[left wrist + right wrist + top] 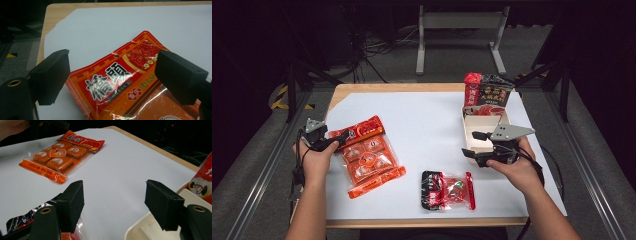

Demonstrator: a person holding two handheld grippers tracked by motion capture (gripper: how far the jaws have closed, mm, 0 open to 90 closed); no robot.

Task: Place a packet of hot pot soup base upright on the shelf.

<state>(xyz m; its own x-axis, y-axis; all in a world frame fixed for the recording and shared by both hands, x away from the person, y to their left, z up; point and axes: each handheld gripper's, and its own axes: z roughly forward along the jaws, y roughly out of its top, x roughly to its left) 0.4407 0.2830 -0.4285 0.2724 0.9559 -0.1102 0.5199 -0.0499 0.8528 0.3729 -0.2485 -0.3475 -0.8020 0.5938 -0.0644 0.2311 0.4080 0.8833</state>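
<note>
An orange packet of seasoning blocks lies flat at the table's left. My left gripper is open at the packet's top edge. In the left gripper view the jaws of the left gripper straddle the packet's red header without touching it. My right gripper is open and empty, hovering by the near left corner of a white box. In the right gripper view the right gripper faces across the table toward the orange packet. A small red and black sachet lies near the front edge.
Two red and black packages stand upright at the far end of the white box. White paper covers most of the wooden table. The small sachet lies just left of the right gripper's left jaw.
</note>
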